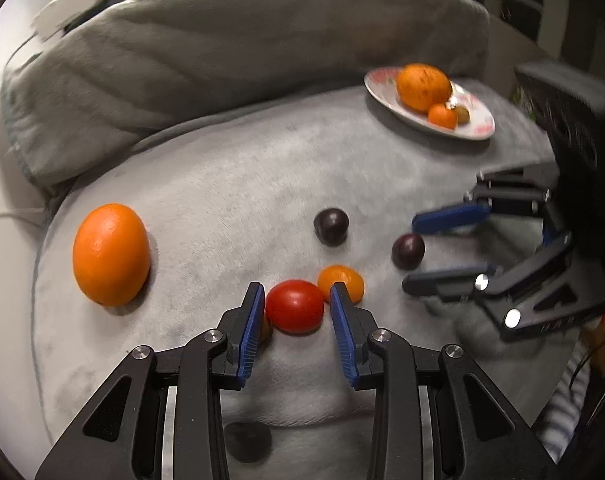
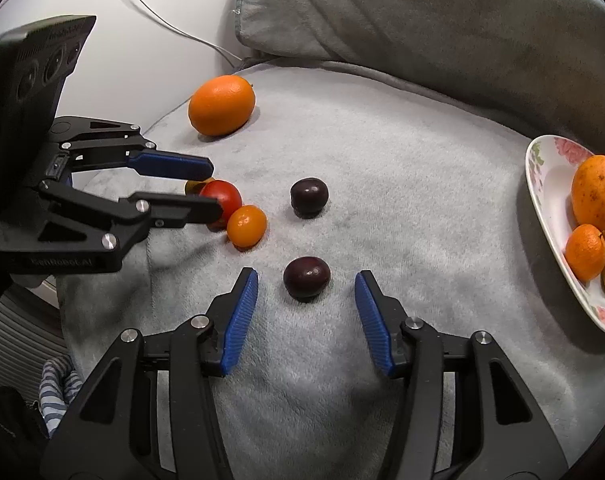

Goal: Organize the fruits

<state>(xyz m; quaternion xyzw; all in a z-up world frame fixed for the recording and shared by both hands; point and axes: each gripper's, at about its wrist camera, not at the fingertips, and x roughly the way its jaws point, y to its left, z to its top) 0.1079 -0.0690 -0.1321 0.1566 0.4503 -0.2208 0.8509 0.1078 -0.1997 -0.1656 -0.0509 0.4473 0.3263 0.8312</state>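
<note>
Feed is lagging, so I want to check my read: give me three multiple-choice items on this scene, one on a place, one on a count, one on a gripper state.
1. Fruits on the floral plate? A one; B three; C five.
2. The red tomato is: A on the plate; B between the left gripper's fingers; C on the pillow.
3. The right gripper is: A shut on an orange; B shut and empty; C open around a dark plum.
Answers: 1 B, three lie on it. 2 B, the fingers flank it. 3 C, both pads stand clear of the plum.
</note>
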